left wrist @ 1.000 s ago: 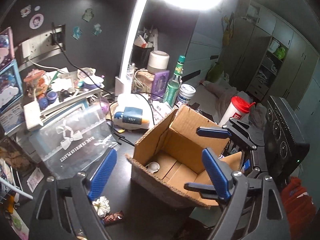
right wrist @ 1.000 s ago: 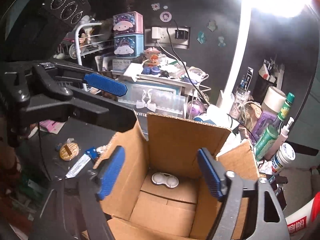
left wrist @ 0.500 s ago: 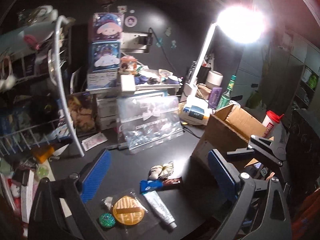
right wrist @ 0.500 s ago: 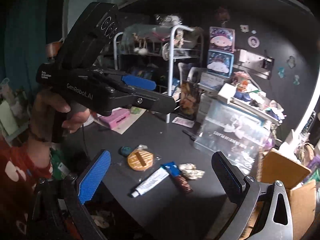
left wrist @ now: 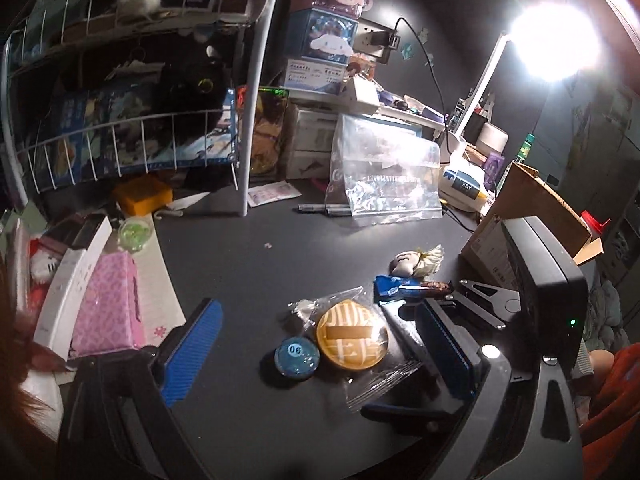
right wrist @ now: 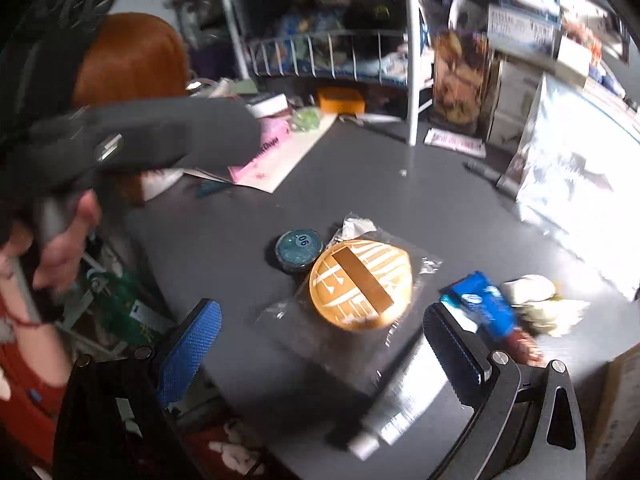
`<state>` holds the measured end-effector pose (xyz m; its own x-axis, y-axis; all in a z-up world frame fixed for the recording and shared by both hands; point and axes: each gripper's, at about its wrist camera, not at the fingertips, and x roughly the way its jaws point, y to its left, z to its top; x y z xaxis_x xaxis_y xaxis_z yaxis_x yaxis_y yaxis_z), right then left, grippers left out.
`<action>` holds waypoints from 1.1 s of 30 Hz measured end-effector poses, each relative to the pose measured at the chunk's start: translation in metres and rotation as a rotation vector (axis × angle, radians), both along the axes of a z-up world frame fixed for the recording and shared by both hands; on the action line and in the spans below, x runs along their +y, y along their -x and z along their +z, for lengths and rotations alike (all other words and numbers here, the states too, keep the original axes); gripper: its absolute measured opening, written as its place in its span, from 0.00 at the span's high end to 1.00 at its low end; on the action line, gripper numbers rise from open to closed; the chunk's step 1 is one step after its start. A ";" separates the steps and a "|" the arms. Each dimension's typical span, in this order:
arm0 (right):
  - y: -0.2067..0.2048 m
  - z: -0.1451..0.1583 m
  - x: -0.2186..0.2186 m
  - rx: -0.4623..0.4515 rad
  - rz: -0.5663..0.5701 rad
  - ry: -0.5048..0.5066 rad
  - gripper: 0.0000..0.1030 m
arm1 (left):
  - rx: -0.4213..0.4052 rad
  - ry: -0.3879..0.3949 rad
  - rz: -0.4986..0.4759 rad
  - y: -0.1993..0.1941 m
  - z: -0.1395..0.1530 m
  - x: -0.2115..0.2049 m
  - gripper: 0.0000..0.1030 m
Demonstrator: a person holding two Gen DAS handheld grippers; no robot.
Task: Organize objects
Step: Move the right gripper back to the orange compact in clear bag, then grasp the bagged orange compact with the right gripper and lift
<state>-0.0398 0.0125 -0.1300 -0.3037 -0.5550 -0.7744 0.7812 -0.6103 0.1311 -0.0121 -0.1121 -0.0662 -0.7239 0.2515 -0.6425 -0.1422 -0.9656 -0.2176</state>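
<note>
**A:** Looking at the left wrist view, the left hand-held gripper is spread wide with nothing between its blue pads. It hangs over the dark worktop, right above the gold round compact in its clear wrapper and the little blue glitter pot marked 06, which touches the compact's left edge.

**B:** Same on the other side. The right hand-held gripper is wide open too and holds nothing. The compact sits between its pads, a bit further out, and the blue pot is just beyond it. A silver tube lies beside the right pad, partly under it.

**A:** Where's the rest of the loose stuff?

**B:** Blue snack wrapper just right of the compact, with a small plush keychain next to it, blurry in my view.

**A:** Mine shows them more clearly: wrapper, keychain behind it. The cardboard box is off at the right edge of the worktop, well apart from the compact. A clear zip bag leans at the back.
</note>
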 end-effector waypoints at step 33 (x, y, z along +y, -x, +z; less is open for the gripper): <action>-0.013 0.062 0.030 0.194 0.007 0.059 0.37 | -0.020 -0.106 -0.181 0.017 0.030 0.038 0.08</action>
